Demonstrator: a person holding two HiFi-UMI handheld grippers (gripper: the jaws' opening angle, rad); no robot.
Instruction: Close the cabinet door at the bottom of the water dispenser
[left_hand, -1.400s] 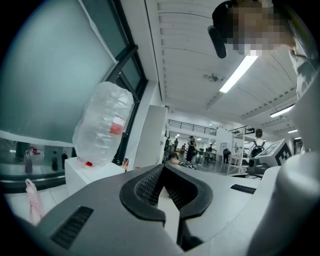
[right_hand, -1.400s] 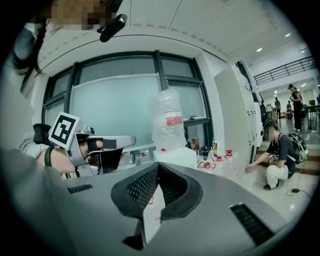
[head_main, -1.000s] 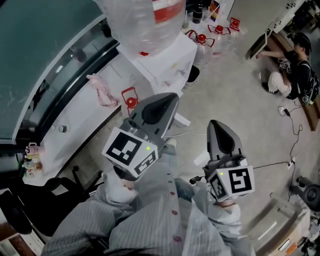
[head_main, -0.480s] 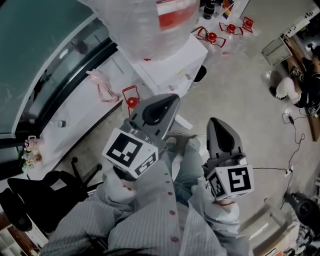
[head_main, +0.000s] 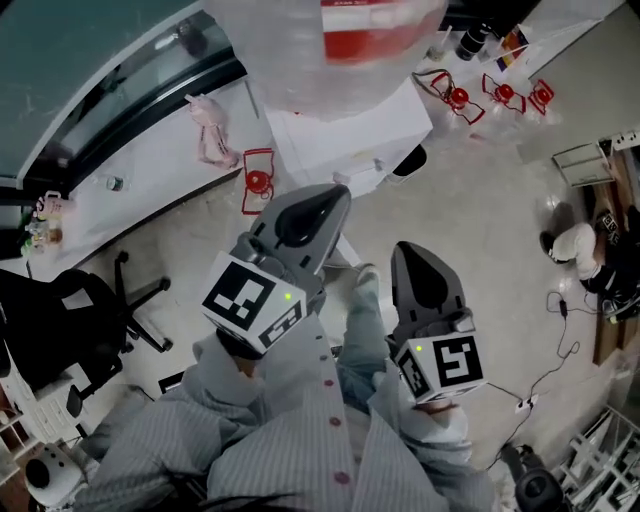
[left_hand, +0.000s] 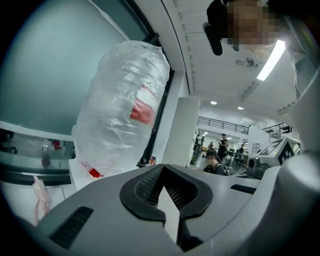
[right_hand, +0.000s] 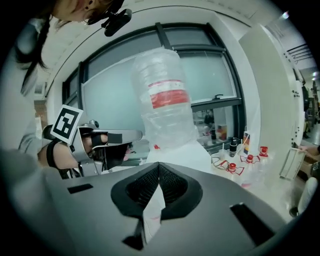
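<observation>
I read both shut and empty: left claw (head_main: 334, 196), right claw (head_main: 405, 251). Water dispenser (head_main: 345, 128) sits just ahead with a bagged bottle (head_main: 330, 45) on top, contents unclear. I can't see its bottom cabinet door; it's hidden.

Even, soft indoor light; shadows are faint. A ceiling light strip (left_hand: 272, 59) glares white in the left gripper view. Both gripper views bend strongly, with dark rounded corners.
</observation>
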